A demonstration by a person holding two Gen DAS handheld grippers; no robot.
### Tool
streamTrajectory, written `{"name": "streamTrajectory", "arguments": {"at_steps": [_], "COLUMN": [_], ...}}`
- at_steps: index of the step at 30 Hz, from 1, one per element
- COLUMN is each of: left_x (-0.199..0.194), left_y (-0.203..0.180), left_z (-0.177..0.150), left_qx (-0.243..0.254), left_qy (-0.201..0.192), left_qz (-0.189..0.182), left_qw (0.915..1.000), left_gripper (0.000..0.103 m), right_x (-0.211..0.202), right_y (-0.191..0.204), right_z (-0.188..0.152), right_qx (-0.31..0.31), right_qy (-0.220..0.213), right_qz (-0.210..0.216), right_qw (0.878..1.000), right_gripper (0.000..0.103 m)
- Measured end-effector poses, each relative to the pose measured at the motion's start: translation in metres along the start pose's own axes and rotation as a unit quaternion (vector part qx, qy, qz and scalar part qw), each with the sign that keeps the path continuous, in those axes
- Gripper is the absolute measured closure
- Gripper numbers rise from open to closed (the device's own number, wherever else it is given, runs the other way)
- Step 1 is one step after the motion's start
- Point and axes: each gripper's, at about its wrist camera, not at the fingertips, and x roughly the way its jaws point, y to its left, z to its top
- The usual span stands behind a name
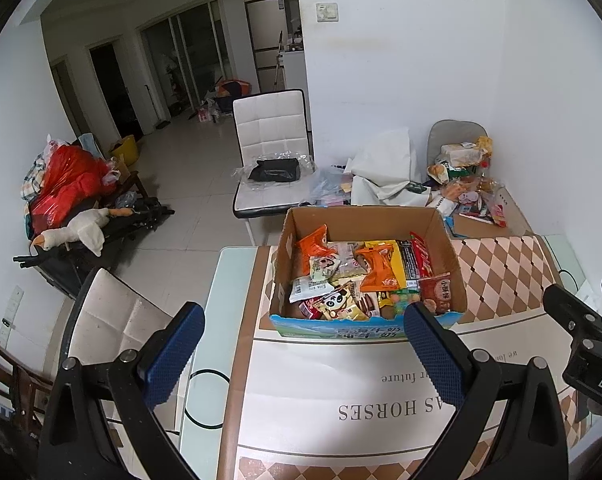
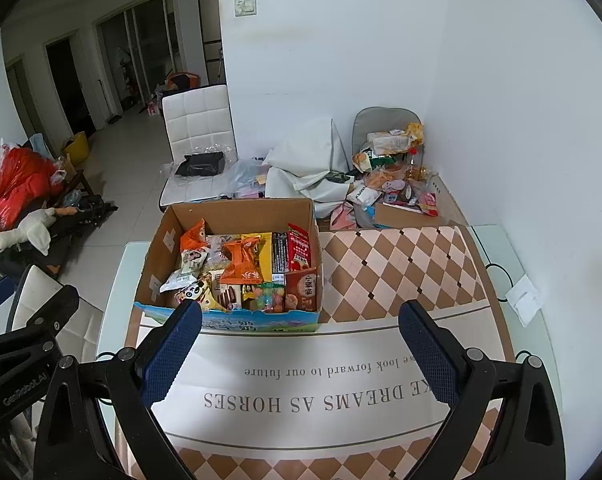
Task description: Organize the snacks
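1. The cardboard box (image 1: 367, 268) of snacks stands on the worktop (image 2: 401, 264), on a checked cloth printed with words, and it is packed with packets.
2. Among them, an orange packet (image 1: 377, 270) lies on top near the middle, a red packet (image 1: 421, 258) stands along the box's right wall, and a panda packet (image 1: 337, 304) sits at the near edge.
3. The left tongs (image 1: 301, 344) hover above the cloth just short of the box, spread wide and grasping nothing.
4. The right tongs (image 2: 301, 344) are likewise spread apart and empty, also just before the box.
5. The left view alone takes in a second white chair (image 1: 117, 320) close by its left finger, and the edge of the other tool at its far right.
6. The right view alone shows a folded white paper (image 2: 523, 298) on the glass at the worktop's right edge, near the wall.
7. Both views show a loose heap of more snacks (image 2: 393, 176) beyond the worktop's far right corner and a white chair (image 1: 271, 152) behind the box.
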Motion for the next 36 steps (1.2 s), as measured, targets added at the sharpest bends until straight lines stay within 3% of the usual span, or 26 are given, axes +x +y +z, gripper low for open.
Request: {"name": "streamTrajectory", "arguments": {"at_steps": [36], "left_x": [-0.0033], "left_y": [-0.0014], "left_z": [0.0054], "left_qx": [-0.004], "left_qy": [0.001], "left_qz": [-0.012], "left_qw": [0.9999], "left_gripper": [0.001], "right_x": [0.0008], "right_y": [-0.0056], "right_z": [0.0051], "right_qx": [0.003], "right_qy": [0.004], "right_qz": [0.004], "right_qw": [1.0], "right_gripper": [0.002]}}
